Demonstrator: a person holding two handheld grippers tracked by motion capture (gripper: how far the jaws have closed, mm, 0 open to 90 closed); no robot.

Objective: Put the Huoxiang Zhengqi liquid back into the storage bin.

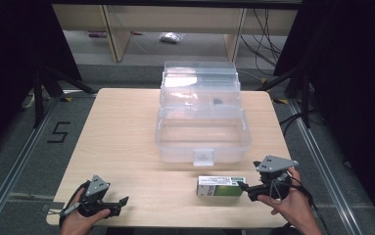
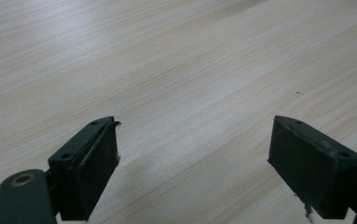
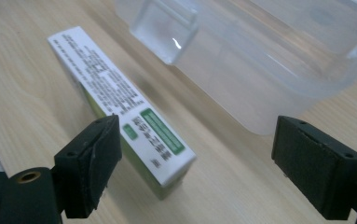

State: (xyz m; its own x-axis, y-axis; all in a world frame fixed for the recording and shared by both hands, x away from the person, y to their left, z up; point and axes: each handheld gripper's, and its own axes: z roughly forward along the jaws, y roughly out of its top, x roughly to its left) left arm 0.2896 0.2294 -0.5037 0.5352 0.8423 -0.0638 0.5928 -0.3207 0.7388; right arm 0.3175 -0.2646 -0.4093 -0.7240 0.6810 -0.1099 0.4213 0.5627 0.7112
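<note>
Left gripper (image 1: 119,203) was held low at the near left edge of the table (image 1: 126,127), jaws spread over bare wood. Right gripper (image 1: 246,188) was held near right, jaws spread, just at the end of the green-and-white box (image 1: 222,186), lying flat. Beyond it, the clear plastic container (image 1: 202,132) was seen open.

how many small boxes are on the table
1. The green and white box lies near the front edge of the table, just before the right gripper and in front of the clear plastic case.
</note>
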